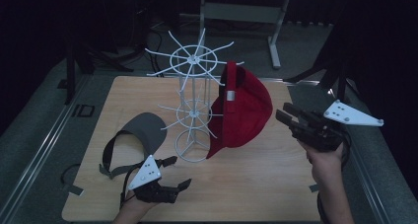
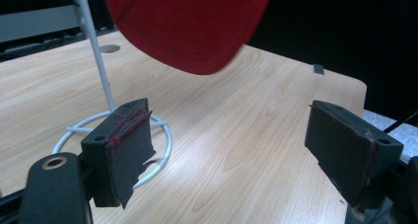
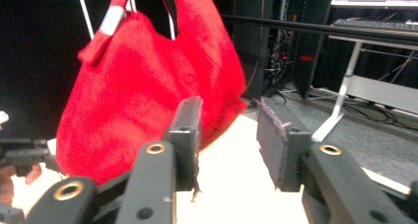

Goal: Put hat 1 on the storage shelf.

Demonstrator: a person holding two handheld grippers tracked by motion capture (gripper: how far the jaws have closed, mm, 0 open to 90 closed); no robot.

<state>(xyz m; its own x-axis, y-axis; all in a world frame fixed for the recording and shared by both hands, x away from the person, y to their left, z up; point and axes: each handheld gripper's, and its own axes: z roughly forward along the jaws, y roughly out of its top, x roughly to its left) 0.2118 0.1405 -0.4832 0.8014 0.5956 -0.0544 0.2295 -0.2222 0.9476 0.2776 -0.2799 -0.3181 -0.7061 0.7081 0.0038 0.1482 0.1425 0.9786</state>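
Note:
A red cap (image 1: 244, 108) hangs by its back strap from an upper arm of a white wire rack (image 1: 193, 61) at the middle of the wooden table (image 1: 246, 184). A grey visor (image 1: 148, 128) lies flat to the left of the rack. My left gripper (image 1: 180, 172) sits low near the front left, open wide and empty. In its own view the cap brim (image 2: 187, 26) hangs above the left gripper (image 2: 236, 150), and the rack's pole (image 2: 96, 51) is to the left. My right gripper (image 1: 282, 111) hovers just right of the cap, open. The cap's crown (image 3: 148, 86) is close ahead of the right gripper (image 3: 226, 130).
The rack's ring base (image 1: 192, 152) stands on the table between the visor and the cap. Metal rails run along both table sides. A desk frame (image 1: 241, 12) stands on the floor behind. Loose grey tape pieces (image 1: 74, 188) lie off the table's left edge.

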